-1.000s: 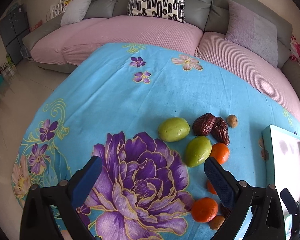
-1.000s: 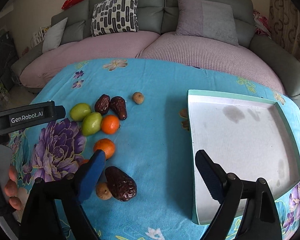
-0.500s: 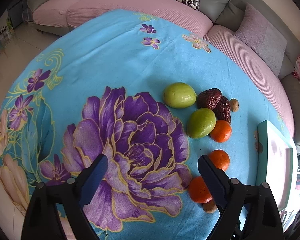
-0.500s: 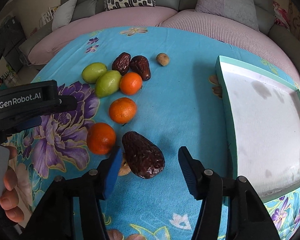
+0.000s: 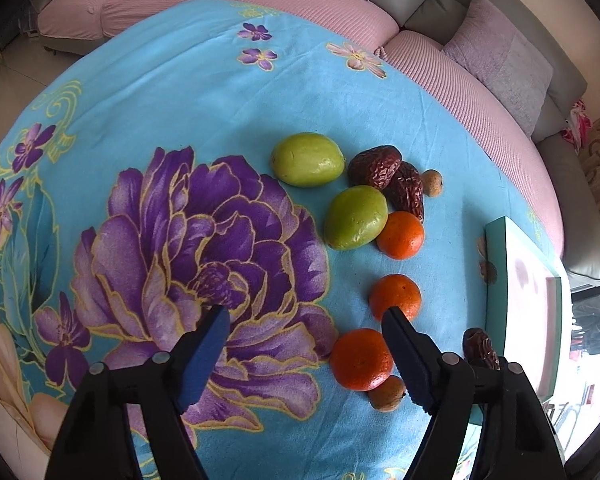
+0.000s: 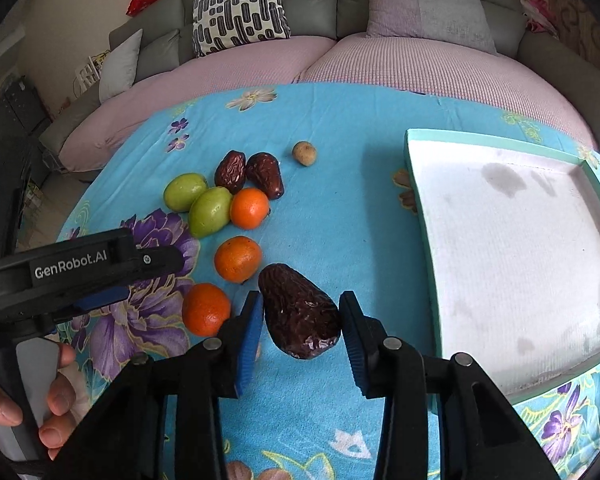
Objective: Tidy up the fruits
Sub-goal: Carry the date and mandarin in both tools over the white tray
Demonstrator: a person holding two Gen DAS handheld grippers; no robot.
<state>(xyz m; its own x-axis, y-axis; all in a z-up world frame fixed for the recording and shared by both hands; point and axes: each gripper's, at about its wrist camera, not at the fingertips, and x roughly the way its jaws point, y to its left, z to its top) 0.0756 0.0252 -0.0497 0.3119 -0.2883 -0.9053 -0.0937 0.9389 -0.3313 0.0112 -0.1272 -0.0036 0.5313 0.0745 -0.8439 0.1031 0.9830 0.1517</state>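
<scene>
Fruits lie on a blue flowered cloth: two green fruits (image 5: 308,159) (image 5: 356,217), several oranges (image 5: 401,235) (image 6: 237,258), two dark dates (image 6: 265,173), and a small brown longan (image 6: 303,153). My right gripper (image 6: 298,316) has closed around a large dark date (image 6: 298,312), its blue pads touching both sides. My left gripper (image 5: 305,322) is open and empty above the purple flower, just left of an orange (image 5: 361,358). A teal tray (image 6: 414,184) with a white inside lies at the right.
A small brown fruit (image 5: 387,393) lies under the left gripper's right finger. A pink and grey sofa (image 6: 340,60) with cushions curves behind the table. The left gripper body (image 6: 80,272) and the person's hand (image 6: 56,400) show at the right view's left edge.
My right gripper has moved forward and closed its jaws around the large date. My left gripper has tilted down and moved closer to the cloth, staying open.
</scene>
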